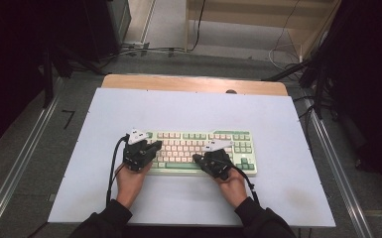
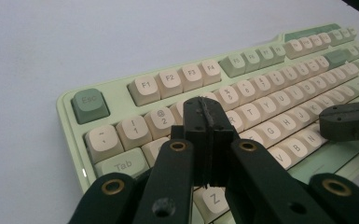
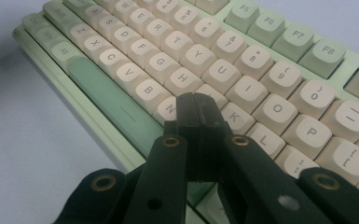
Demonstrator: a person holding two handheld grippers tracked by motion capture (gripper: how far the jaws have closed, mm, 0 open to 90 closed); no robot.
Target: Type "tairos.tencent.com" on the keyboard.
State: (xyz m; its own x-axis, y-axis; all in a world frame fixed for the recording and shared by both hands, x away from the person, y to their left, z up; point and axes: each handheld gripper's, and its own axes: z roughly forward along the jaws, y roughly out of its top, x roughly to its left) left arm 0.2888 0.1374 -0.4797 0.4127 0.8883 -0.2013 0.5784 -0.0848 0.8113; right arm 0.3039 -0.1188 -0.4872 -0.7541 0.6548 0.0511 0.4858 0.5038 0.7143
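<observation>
We hover both grippers over keyboard [image 1: 201,151]; left gripper [image 2: 208,116] fingers pressed together, right gripper [image 3: 200,112] likewise; no key visibly pressed; typing left.

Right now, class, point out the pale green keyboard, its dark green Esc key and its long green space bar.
pale green keyboard [image 1: 201,171]: high view, bare front edge.
dark green Esc key [image 2: 89,104]: left gripper view, key top.
long green space bar [image 3: 114,100]: right gripper view, middle of bar.
</observation>
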